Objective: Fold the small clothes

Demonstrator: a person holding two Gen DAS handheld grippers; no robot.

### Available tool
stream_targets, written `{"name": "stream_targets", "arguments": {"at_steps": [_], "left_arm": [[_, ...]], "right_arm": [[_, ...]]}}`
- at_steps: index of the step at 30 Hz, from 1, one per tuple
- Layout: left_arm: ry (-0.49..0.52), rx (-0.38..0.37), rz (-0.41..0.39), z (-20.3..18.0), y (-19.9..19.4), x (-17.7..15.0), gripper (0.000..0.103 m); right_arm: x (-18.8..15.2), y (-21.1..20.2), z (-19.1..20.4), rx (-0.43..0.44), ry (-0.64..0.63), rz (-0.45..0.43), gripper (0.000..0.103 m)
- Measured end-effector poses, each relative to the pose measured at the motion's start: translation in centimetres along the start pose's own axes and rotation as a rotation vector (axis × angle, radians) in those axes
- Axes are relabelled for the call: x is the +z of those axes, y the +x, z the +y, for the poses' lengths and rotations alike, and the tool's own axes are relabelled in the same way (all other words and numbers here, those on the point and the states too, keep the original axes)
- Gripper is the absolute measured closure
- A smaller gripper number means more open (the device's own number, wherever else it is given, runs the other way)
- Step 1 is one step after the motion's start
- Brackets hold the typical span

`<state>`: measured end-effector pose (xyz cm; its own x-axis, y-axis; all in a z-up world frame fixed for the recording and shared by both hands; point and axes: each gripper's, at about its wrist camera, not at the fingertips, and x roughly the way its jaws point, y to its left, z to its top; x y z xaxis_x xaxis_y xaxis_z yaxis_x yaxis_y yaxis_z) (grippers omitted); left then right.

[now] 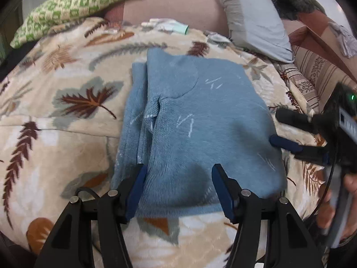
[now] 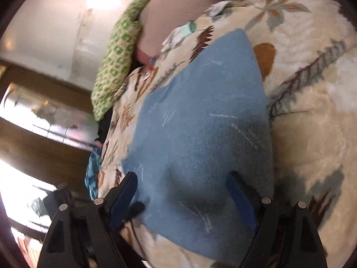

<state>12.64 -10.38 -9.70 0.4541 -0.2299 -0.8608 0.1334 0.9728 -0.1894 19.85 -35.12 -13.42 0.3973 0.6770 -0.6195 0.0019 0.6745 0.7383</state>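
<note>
A folded blue fleece garment (image 1: 196, 116) lies on the leaf-patterned beige blanket (image 1: 67, 102). Left gripper (image 1: 178, 174) and right gripper (image 2: 180, 185) hover spread wide, empty — near hem hidden in shadow.

No wording can be read anywhere; pale marks on the grey device (image 1: 346, 120) are perhaps letters, too blurred.

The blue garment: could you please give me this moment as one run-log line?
blue garment: partly folded, flat on leaf-print blanket | left hand-held gripper: open, over near edge | right hand-held gripper: open, at right edge
</note>
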Motion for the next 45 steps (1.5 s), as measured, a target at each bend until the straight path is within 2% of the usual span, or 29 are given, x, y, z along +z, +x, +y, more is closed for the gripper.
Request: {"name": "stream_targets", "arguments": {"at_steps": [3, 6, 7, 8, 9, 10, 11, 12, 15, 16, 20, 23, 24, 25, 26, 28, 29, 30, 31, 32, 34, 36, 37, 38, 39, 40, 41, 43, 45], "left_arm": [[-0.009, 0.007, -0.047, 0.2, -2.2, -0.3, 0.04], [-0.037, 0.038, -0.071, 1.1, -2.8, -0.8, 0.032], [-0.042, 0.056, -0.063, 1.3, -2.4, -0.9, 0.03], [-0.032, 0.092, -0.042, 1.4, -1.3, -0.9, 0.03], [-0.005, 0.125, 0.005, 1.3, 0.1, -1.0, 0.03], [0.05, 0.168, 0.105, 1.1, 2.4, -1.4, 0.03], [0.068, 0.171, 0.123, 1.1, 3.2, -1.7, 0.027], [0.047, 0.162, 0.081, 1.5, 2.7, -1.9, 0.027], [-0.009, 0.119, 0.057, 2.1, 1.2, -1.5, 0.028], [-0.016, 0.101, 0.019, 2.3, 0.3, -1.2, 0.028], [-0.024, 0.062, -0.063, 2.3, -1.3, 0.3, 0.028], [0.0, 0.05, -0.022, 1.8, 0.5, 1.1, 0.028], [0.023, 0.065, 0.018, 1.6, 1.9, 1.0, 0.028], [0.049, 0.111, 0.065, 1.4, 3.5, 0.7, 0.028], [0.061, 0.133, 0.074, 1.3, 4.2, 0.2, 0.026], [0.08, 0.155, 0.03, 0.9, 4.1, -0.4, 0.025], [0.088, 0.165, 0.027, 0.8, 4.1, -0.5, 0.025], [0.086, 0.161, 0.027, 0.8, 4.1, -0.6, 0.025], [0.08, 0.152, 0.028, 1.0, 4.1, -0.5, 0.024], [0.076, 0.14, 0.029, 1.3, 4.1, -0.5, 0.024], [0.083, 0.135, 0.025, 1.4, 4.0, -0.7, 0.024], [0.084, 0.137, 0.018, 1.5, 3.8, -0.8, 0.023], [0.083, 0.14, 0.017, 1.4, 3.8, -0.7, 0.022], [0.082, 0.144, 0.017, 1.3, 3.9, -0.7, 0.021], [0.08, 0.15, 0.019, 1.1, 3.9, -0.6, 0.021], [0.079, 0.154, 0.024, 0.9, 4.0, -0.4, 0.021], [0.078, 0.152, 0.03, 0.9, 4.0, -0.3, 0.021], [0.066, 0.132, 0.039, 1.2, 3.8, -0.1, 0.021], [0.039, 0.1, 0.036, 1.5, 3.1, 0.1, 0.021]], "right_arm": [[-0.8, -2.5, 3.5, -0.025, -0.127, -0.054, 0.018], [-3.1, -4.1, 4.3, -0.092, -0.172, -0.112, 0.018], [-3.9, -3.7, 3.8, -0.121, -0.165, -0.117, 0.016], [-4.5, -2.8, 2.8, -0.142, -0.142, -0.084, 0.016], [-5.0, -1.2, 1.2, -0.179, -0.099, -0.004, 0.016], [-5.6, -0.4, 0.0, -0.212, -0.084, 0.035, 0.016], [-5.6, -0.7, 0.2, -0.21, -0.107, 0.006, 0.016], [-5.3, -1.2, 0.8, -0.199, -0.108, 0.006, 0.016], [-3.4, -3.0, 2.7, -0.165, -0.143, -0.021, 0.016], [-2.3, -3.6, 3.2, -0.158, -0.165, -0.046, 0.016], [4.2, -4.2, 1.6, -0.134, -0.078, -0.113, 0.016], [9.3, -2.3, -1.5, -0.143, -0.022, -0.104, 0.016], [10.9, -1.5, -2.4, -0.148, -0.005, -0.098, 0.016], [12.4, -0.3, -3.4, -0.141, 0.02, -0.092, 0.016], [13.4, 0.5, -4.1, -0.137, 0.04, -0.085, 0.016], [15.0, 3.5, -5.4, -0.127, 0.093, -0.021, 0.016], [15.4, 4.8, -5.8, -0.159, 0.097, 0.023, 0.016], [15.5, 5.8, -5.5, -0.2, 0.057, 0.041, 0.02], [15.5, 6.0, -4.9, -0.198, 0.0, 0.035, 0.044], [15.4, 6.2, -3.7, -0.214, -0.051, 0.034, 0.056], [15.0, 5.4, -0.4, -0.246, -0.163, -0.013, 0.072], [14.1, 4.5, 3.2, -0.349, -0.341, -0.087, 0.075], [13.1, 4.5, 5.0, -0.441, -0.464, -0.13, 0.075], [12.6, 5.3, 5.2, -0.498, -0.525, -0.123, 0.075], [12.9, 6.6, 4.2, -0.528, -0.518, -0.068, 0.075], [13.3, 7.6, 2.1, -0.535, -0.455, -0.023, 0.068], [13.5, 7.4, 0.8, -0.505, -0.393, -0.028, 0.062], [13.9, 4.8, -1.1, -0.366, -0.198, -0.067, 0.03], [13.5, 2.5, -0.8, -0.265, -0.137, -0.098, 0.026]]}}
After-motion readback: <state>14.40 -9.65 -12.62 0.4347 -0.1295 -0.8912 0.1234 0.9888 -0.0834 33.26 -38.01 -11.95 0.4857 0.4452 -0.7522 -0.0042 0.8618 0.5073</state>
